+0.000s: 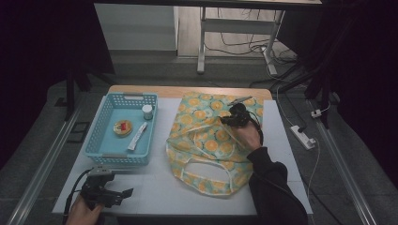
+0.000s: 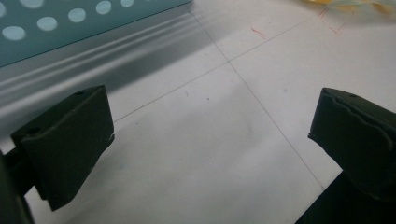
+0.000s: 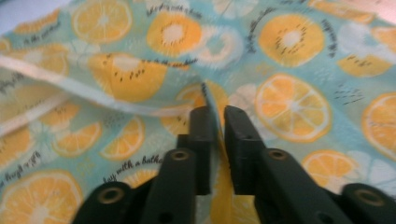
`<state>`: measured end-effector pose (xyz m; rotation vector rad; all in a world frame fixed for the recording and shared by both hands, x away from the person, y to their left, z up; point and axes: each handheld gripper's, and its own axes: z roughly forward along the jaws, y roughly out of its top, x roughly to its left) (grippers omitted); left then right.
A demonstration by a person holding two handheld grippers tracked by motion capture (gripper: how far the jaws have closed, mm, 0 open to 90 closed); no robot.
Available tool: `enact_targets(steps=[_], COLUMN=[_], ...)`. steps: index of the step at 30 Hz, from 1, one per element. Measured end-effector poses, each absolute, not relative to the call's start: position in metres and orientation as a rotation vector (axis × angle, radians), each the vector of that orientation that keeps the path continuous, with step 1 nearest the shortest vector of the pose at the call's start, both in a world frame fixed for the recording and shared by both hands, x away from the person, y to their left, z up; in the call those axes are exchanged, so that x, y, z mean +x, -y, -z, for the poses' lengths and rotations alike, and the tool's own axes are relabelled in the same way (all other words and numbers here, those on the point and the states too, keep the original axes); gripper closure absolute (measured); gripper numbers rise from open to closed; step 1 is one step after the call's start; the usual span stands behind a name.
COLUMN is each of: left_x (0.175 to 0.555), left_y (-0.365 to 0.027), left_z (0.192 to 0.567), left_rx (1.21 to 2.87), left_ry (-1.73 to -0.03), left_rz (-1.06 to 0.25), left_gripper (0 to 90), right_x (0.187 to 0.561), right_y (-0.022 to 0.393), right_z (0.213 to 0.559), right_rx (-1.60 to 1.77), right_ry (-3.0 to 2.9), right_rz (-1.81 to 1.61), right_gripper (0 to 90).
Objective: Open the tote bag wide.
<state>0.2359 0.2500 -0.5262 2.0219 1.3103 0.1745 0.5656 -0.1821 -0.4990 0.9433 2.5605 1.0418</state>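
A white table (image 1: 155, 187) carries a fruit-print fabric bag (image 1: 206, 140) spread across its right half and a light blue basket (image 1: 105, 129) on the left, which holds a white tube (image 1: 137, 136), a round red-and-yellow tin (image 1: 123, 128) and a small jar (image 1: 147, 111). The right gripper (image 3: 214, 116) sits over the bag's far right part, its jaws narrow with a raised fold of the cloth between them. The left gripper (image 2: 210, 135) rests at the near left corner, jaws wide over bare table.
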Motion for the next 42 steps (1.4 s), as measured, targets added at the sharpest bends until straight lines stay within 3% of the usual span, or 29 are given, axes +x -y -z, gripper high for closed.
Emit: enact_targets(steps=[11, 19, 25, 42], left_x=[0.235, 0.235, 0.235, 0.235], left_y=[-0.25, -0.25, -0.25, -0.249], left_z=[0.526, 0.526, 0.526, 0.526], left_rx=[2.019, 2.018, 2.017, 2.018], left_ry=[-1.306, -1.305, -1.306, -1.3], left_rz=[-0.187, -0.186, -0.188, -0.187], left_gripper=[0.0, 0.0, 0.0, 0.0], right_x=[0.539, 0.509, 0.489, 0.458], right_y=[0.184, 0.175, 0.17, 0.139], right_z=[0.473, 0.47, 0.481, 0.529], right_rx=[0.898, 0.847, 0.834, 0.703], right_ry=[-2.542, -2.589, -2.649, -2.754], right_rz=[-1.122, -1.115, -1.061, -0.911], right_gripper=[45.0, 14.3, 3.0, 0.0])
